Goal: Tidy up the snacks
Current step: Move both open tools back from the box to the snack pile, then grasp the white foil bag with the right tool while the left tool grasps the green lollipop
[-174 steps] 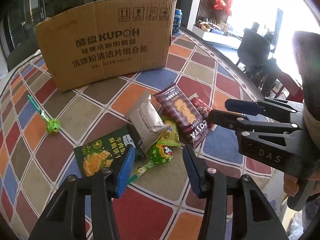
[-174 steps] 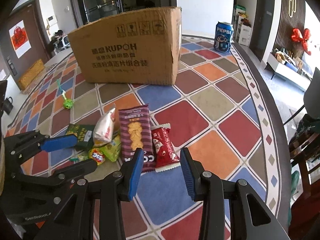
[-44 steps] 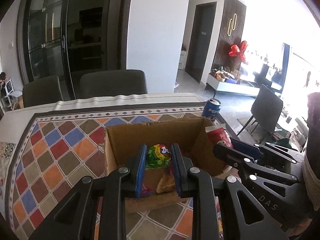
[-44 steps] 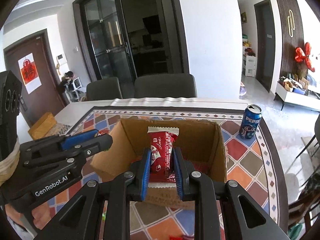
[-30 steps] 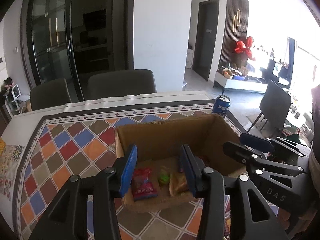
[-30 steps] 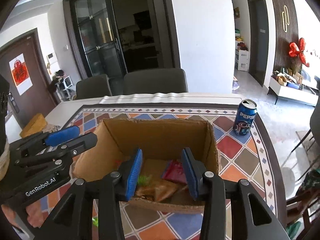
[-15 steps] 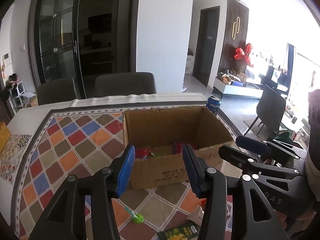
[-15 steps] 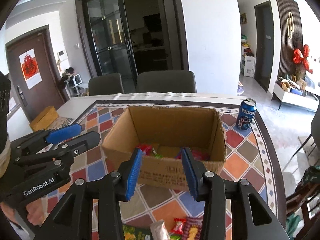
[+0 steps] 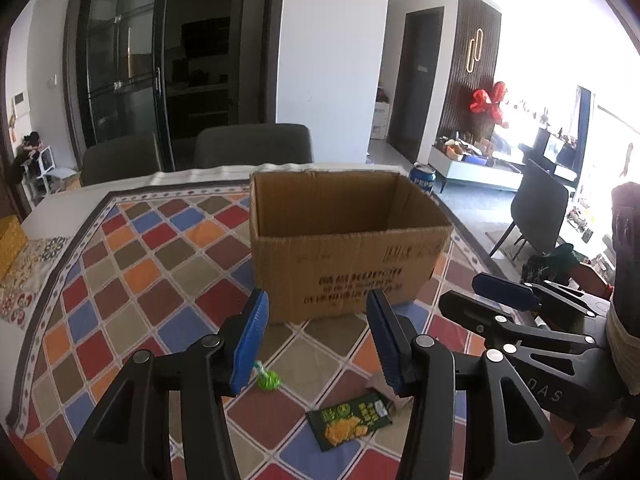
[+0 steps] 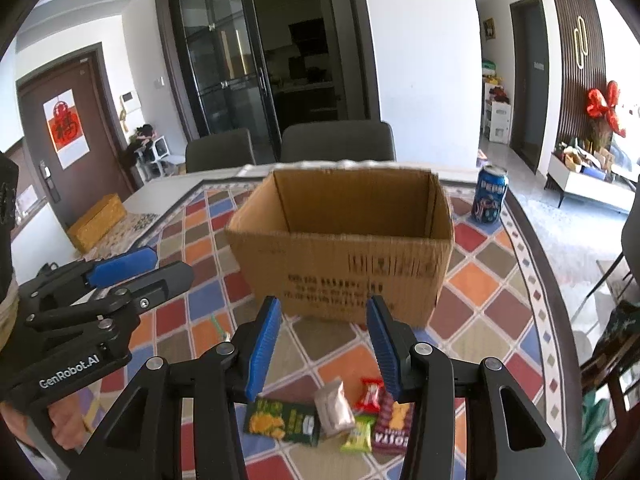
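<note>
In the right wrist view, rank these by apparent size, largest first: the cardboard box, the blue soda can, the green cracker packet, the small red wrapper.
1. cardboard box
2. green cracker packet, though it lies nearer the camera
3. blue soda can, farther away
4. small red wrapper

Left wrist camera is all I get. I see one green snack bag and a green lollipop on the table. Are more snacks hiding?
Observer: Yes. The right wrist view shows a silver pouch lying just right of the green bag.
Operator: Any red ones?
Observer: A small red candy wrapper, next to a purple cookie packet.
Operator: Is the right gripper holding anything?
Observer: No. The right gripper is open, with nothing between its fingers.
</note>
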### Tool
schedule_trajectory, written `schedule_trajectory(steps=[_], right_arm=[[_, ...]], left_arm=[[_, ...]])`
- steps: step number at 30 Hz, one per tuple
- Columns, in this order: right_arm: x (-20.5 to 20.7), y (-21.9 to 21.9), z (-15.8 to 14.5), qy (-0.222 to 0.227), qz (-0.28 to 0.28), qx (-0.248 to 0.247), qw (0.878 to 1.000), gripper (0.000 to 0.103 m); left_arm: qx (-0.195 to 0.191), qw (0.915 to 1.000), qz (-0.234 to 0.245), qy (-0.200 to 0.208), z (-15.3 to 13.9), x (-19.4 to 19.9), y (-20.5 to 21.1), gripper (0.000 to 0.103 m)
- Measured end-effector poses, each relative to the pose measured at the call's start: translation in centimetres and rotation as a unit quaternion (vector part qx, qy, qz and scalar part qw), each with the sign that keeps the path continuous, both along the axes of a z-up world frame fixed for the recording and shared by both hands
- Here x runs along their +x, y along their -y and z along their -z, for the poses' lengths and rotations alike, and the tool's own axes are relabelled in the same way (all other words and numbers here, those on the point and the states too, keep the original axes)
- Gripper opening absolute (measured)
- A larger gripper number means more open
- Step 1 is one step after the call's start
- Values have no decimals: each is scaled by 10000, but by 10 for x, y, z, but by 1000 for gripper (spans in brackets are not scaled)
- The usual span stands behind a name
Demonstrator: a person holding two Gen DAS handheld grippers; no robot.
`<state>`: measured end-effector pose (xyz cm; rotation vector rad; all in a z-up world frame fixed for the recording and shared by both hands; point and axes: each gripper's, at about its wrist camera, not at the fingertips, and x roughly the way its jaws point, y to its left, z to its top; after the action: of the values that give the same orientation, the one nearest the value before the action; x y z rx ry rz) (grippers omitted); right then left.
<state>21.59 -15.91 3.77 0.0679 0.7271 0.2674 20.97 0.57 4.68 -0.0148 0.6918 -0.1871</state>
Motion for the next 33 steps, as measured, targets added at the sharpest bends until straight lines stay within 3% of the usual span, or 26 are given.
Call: schedule_trajectory(steps=[10,16,22,33], right_arm=[[-19,-2,37,-396,12,97,9992,46],[-33,-6,53,-422,53,2,9991,46],[-42,-7,70,-488,146,14,9987,46],[-29,-5,114,-1194,182,-42,9927,46]], left_arm=[[-134,9994,-225,-234,34,-26,-8,51],[117,9986,-515,-52,53,-46,-11,51],[77,9975,-696,24,67,-61,-16,51],[28,9963,-727,-467,103,-45,-19,50]])
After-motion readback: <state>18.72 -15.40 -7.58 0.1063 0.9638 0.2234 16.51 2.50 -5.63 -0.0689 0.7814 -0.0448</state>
